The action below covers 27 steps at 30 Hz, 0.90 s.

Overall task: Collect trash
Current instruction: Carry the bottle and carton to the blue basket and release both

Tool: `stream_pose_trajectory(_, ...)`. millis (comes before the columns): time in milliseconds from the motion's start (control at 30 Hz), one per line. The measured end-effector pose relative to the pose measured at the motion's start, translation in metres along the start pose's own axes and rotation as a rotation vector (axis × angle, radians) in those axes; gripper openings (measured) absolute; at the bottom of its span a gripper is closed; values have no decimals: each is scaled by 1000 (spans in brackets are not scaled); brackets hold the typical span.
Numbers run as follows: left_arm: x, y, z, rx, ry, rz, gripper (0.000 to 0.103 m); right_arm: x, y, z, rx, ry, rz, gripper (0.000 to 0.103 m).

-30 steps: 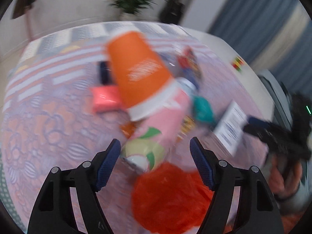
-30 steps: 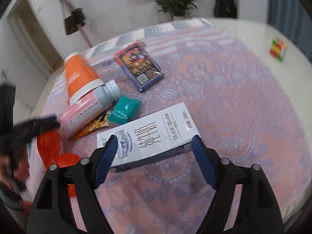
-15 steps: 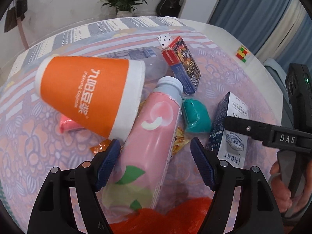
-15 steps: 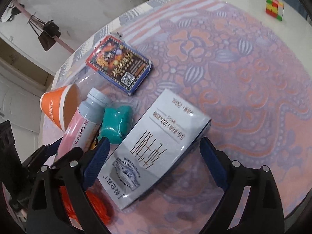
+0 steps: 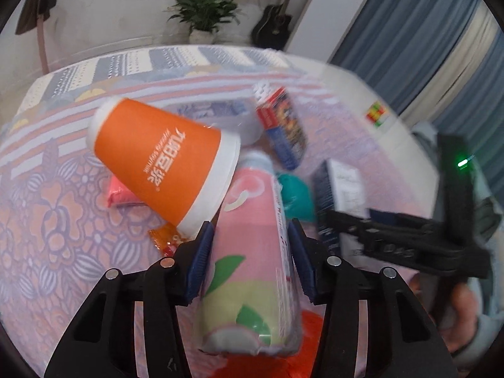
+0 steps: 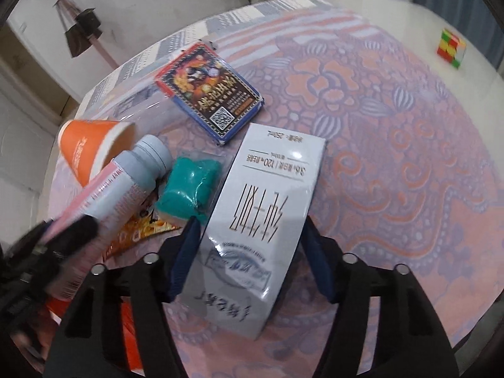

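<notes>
A pink peach-print bottle [image 5: 252, 252] lies on the patterned cloth, its grey cap pointing away. My left gripper [image 5: 249, 234] is closing on it, and both blue pads touch its sides. An orange paper cup [image 5: 160, 157] lies tipped against the bottle's cap end. In the right wrist view a white milk carton [image 6: 264, 195] lies flat, and my right gripper [image 6: 250, 230] is closing on its near end, pads against both long edges. A teal lump [image 6: 189, 182] and an orange snack wrapper [image 6: 141, 226] sit between bottle and carton.
A printed card box [image 6: 211, 94] lies beyond the carton, beside a clear plastic bottle [image 5: 220, 113]. A pink packet [image 5: 119, 189] hides partly under the cup. A red-orange bag [image 5: 312, 324] shows under the bottle's base. A colour cube [image 6: 450, 47] sits on the white tabletop far right.
Both pairs of jaws have narrowed, the left onto the pink bottle and the right onto the carton. The right gripper slid forward over the carton. The orange cup shifted against the bottle.
</notes>
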<state>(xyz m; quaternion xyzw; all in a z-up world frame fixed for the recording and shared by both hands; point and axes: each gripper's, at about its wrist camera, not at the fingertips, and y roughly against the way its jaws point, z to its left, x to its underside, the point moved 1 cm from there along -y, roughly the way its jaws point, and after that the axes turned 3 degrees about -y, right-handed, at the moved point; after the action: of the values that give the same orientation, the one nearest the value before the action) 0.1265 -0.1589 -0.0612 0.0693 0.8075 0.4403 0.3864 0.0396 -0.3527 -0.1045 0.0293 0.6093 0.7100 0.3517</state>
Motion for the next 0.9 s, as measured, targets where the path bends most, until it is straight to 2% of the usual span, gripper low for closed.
stream_pose_trajectory(133,2,20,1,81,23,-40,47,2,10,-1,-19,12,-27,55)
stream_pose_trajectory(267,5,30,6,88,47,-56,47,-2,26,-2,-36,17,-70,55)
stream_pose_trajectory(367,5,39,13,124,85,-89,47,-7,39,4,-55,38,-117,55)
stream_pose_trajectory(700,3,108,34,212,186,-329,47,-12,86,65,-135,192,-276,55)
stream_pose_trajectory(767,6,123,46,209,223,-372,47,-12,93,82,-164,229,-298,55)
stream_pose_trajectory(900,21,159,75,126,293,-454,47,-11,103,123,-223,305,-317,55)
